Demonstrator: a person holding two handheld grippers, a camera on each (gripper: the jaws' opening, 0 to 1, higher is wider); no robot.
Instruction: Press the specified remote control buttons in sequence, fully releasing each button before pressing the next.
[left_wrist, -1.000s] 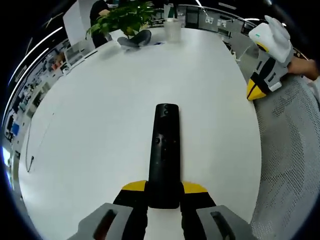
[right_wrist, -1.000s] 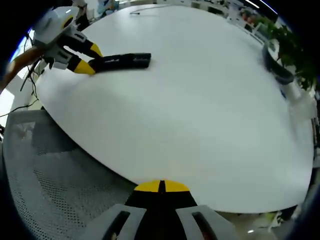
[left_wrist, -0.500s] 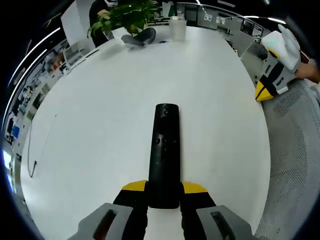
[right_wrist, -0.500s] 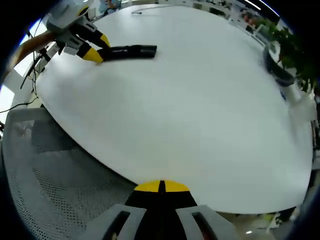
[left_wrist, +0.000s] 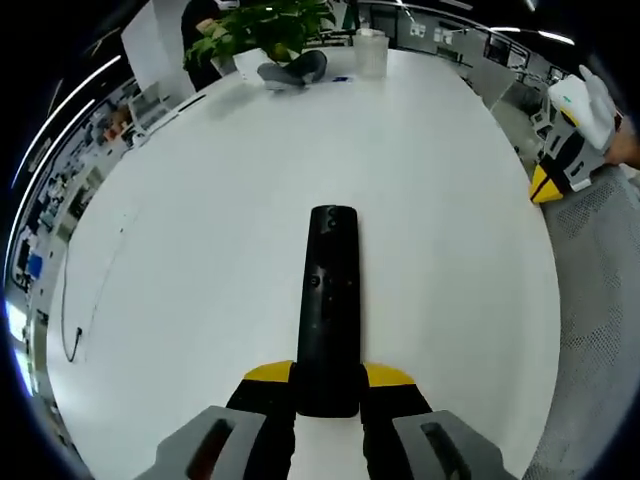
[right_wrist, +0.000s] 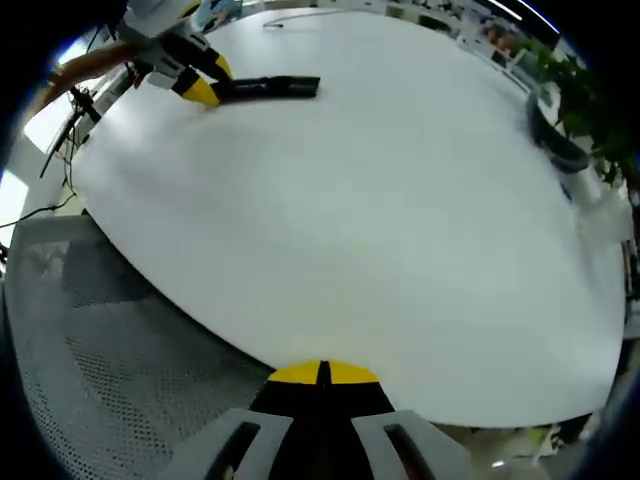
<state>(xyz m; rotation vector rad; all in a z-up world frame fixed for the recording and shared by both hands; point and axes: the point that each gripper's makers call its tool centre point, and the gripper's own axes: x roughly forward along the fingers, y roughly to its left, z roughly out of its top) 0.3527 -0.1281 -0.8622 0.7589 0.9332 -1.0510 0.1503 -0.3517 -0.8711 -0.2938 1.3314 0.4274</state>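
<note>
Remote control, black and long, is pinched at its near end between the yellow-tipped jaws of the left gripper, and its far end points out over the white table; from the pictures I cannot tell if it lies on the table top or is held a little above it. In the right gripper view the same remote appears far to the upper left, with the left gripper behind it, well apart from the right gripper, whose jaws are pressed together with nothing between them, near the table edge above a grey mesh chair seat. I judge that the pressing has not begun, because the right gripper is far from the buttons. To do this step well, I think the left gripper should keep the remote steady and flat with the button face up, and the closed right tip should come down straight on one small button, press it shortly, then lift completely before it goes to the next one. The buttons are small and close together, so a sideways touch could press the wrong one or turn the remote in the grip. About containers: at the far side of the table stands a pale, translucent cup, and what is inside it I cannot see; beside it is a green plant, its pot hidden from me, and a dark grey rounded thing that is too small to name.
</note>
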